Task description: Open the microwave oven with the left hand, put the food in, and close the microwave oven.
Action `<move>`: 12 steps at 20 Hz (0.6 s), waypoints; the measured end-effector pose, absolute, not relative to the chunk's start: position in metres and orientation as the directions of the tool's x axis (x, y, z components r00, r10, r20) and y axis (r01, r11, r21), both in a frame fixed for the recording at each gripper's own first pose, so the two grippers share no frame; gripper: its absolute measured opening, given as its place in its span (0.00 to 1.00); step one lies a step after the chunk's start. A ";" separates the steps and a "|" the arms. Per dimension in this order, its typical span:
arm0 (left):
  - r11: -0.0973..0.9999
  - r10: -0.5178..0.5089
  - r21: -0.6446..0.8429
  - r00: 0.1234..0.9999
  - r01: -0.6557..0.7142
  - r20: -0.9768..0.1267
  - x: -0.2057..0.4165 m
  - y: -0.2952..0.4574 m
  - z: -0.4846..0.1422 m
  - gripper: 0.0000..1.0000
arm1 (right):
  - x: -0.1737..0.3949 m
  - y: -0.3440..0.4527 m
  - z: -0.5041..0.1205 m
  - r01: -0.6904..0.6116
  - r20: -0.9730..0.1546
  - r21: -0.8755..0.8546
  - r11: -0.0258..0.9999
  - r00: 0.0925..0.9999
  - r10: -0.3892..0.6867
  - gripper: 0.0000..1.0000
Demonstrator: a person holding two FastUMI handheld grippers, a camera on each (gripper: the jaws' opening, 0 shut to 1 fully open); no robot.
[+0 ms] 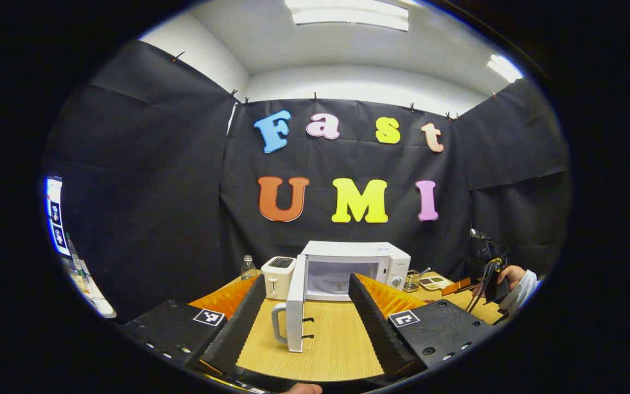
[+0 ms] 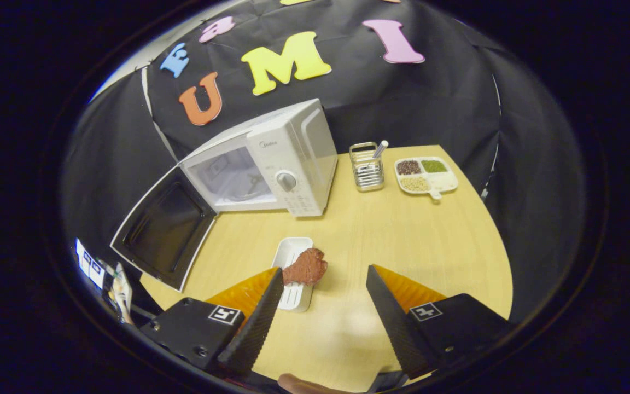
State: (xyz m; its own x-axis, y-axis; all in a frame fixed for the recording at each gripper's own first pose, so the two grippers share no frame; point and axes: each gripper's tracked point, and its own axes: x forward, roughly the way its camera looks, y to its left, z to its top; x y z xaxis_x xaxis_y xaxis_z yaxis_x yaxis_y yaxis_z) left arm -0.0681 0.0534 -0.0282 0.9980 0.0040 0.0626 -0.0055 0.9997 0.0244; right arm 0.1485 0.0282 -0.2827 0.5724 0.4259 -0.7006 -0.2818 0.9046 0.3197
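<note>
Toaster beside open microwave

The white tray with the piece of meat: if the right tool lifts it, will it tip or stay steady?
The meat overhangs one edge of the narrow white tray, so it may tip or slide off. The tray looks like light plastic, probably stiff.

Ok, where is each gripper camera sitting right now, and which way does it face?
Left gripper view: low over the table, level, facing the open microwave and its door; own left claw open; a hand far right.
Right gripper view: high, tilted down at the meat on the white tray; own right claw open.
Shared: microwave, door, table, sectioned plate.
</note>
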 end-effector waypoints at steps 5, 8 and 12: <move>1.000 -0.006 0.026 0.997 0.004 0.082 -0.071 0.037 -0.031 0.93 | 0.156 0.056 -0.304 -0.241 -0.666 0.568 0.787 0.428 0.612 0.80; 0.999 -0.018 0.030 0.998 0.016 0.055 -0.066 0.032 -0.045 0.93 | 0.169 0.059 -0.320 -0.232 -0.663 0.600 0.766 0.391 0.638 0.84; 0.999 -0.037 0.013 0.998 0.037 0.041 -0.063 0.030 -0.051 0.93 | 0.176 0.061 -0.337 -0.200 -0.658 0.638 0.744 0.360 0.661 0.72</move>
State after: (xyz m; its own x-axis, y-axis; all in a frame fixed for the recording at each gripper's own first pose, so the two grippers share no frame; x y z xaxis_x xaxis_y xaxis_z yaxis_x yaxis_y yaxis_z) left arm -0.0633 0.0297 -0.0510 0.9985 -0.0370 0.0414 0.0365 0.9992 0.0131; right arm 0.1762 0.0609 -0.3370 0.3598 0.6612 -0.6583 -0.1998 0.7438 0.6379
